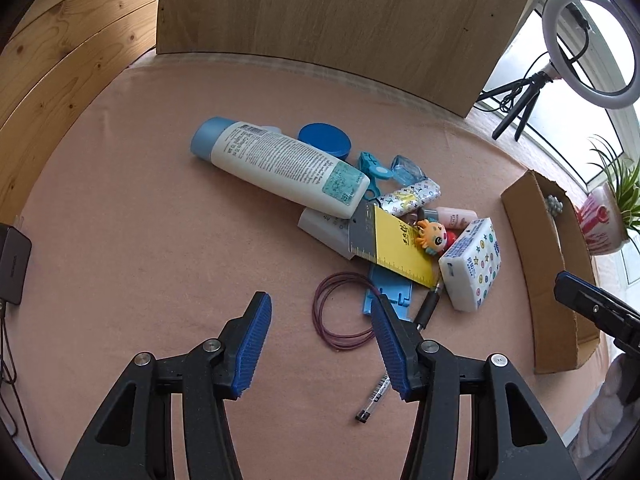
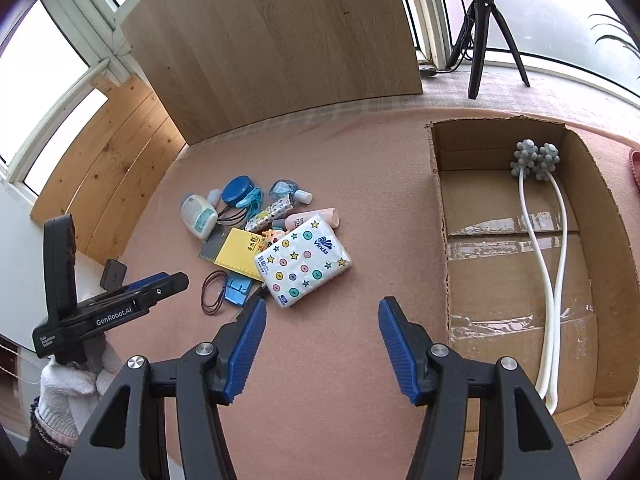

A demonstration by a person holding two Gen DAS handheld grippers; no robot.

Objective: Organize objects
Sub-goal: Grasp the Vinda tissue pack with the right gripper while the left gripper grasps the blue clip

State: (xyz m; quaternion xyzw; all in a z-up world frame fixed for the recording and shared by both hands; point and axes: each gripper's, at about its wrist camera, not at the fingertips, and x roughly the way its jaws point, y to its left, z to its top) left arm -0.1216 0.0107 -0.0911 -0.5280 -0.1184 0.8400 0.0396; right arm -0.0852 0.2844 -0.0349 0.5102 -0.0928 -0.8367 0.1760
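Left gripper (image 1: 320, 344): jaws wide and empty, hovering over the cloth just short of the pile; ribbed blue pads (image 1: 252, 344).
Right gripper (image 2: 322, 344): also wide and empty, between the pile and the box, nearer the tissue pack.
Pile: heaped mid-table, well apart from the box; things overlap, so the top ones should go first.
Tissue pack (image 2: 304, 264): soft, plump plastic wrap, printed with stars and buttons; on the pile's near edge. Probably the easiest next pick: close across its narrow side and squeeze gently.
Bottle (image 1: 280, 164): smooth white plastic, blue cap, lying across other items; round and likely to roll, so grip mid-body.
Ruler (image 1: 396, 244): flat, yellow and grey, half under the bottle; hard to pinch until uncovered.
Cord loop (image 1: 344, 312): thin, dark red, flat on the cloth by the left jaw.
Pen (image 1: 374, 398): slim, clear, lying alone nearest the left gripper.
Box (image 2: 452, 216): open cardboard, taped floor, holding only a massager (image 2: 538, 240) with knobbly grey heads.
Cloth (image 1: 140, 200): pink, matte, slightly fuzzy.
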